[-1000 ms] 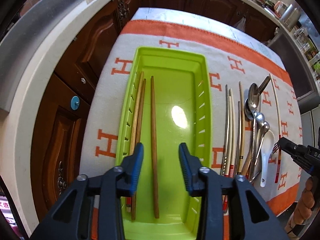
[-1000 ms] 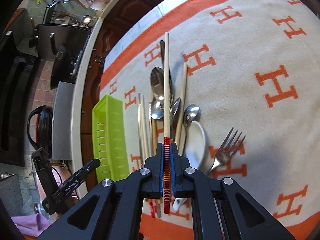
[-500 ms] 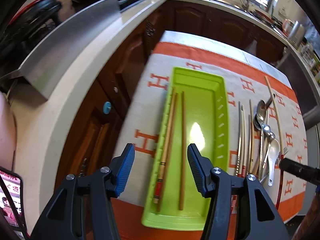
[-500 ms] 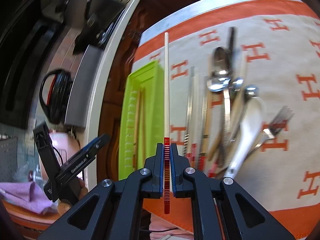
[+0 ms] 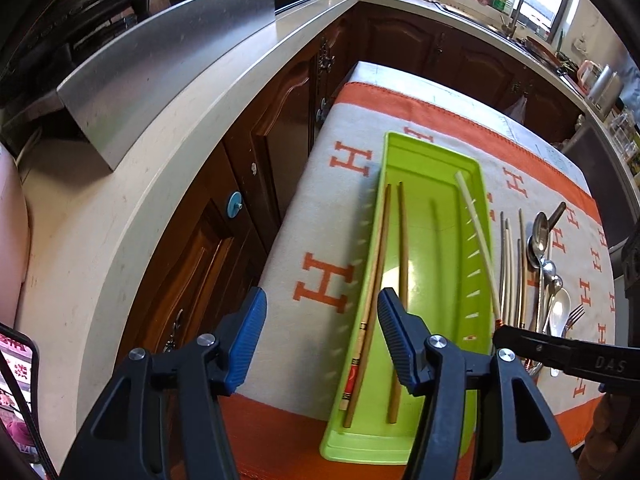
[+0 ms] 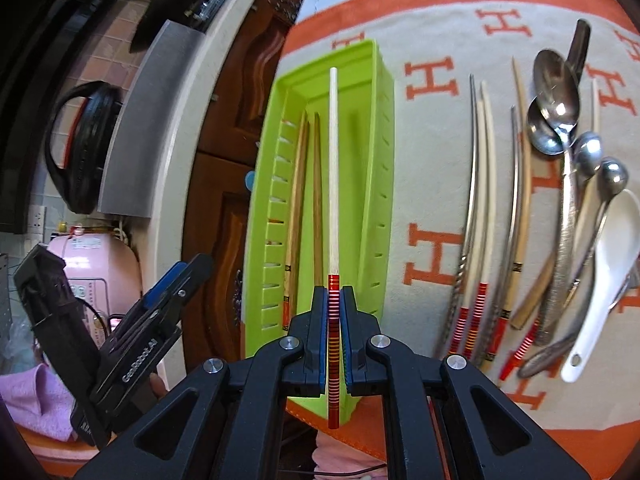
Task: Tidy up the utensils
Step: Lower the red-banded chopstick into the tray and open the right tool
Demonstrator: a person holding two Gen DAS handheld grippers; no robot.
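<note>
A lime-green tray (image 5: 432, 152) lies lengthwise on the cloth, with three brown wooden chopsticks (image 5: 403, 240) along its left side. My right gripper (image 6: 333, 296) is shut on the red-striped end of a white chopstick (image 6: 333, 160). That chopstick hangs over the tray (image 6: 380, 160), pointing along it. In the left wrist view the same chopstick (image 5: 478, 236) slants above the tray's right wall. My left gripper (image 5: 320, 300) hovers over the tray's near left edge. Its jaws are opening and nothing is between them.
To the right of the tray lie several loose chopsticks (image 6: 480, 200), metal spoons (image 6: 556, 92), a white ceramic spoon (image 6: 608, 260) and a fork (image 5: 574, 314). The white cloth with orange H marks (image 5: 340, 220) covers the table. A pale countertop (image 5: 160, 160) runs along the left.
My right gripper has carried the white chopstick leftward, from above the utensil pile to above the tray. My left gripper drew back and left off the tray and its jaws spread wider.
</note>
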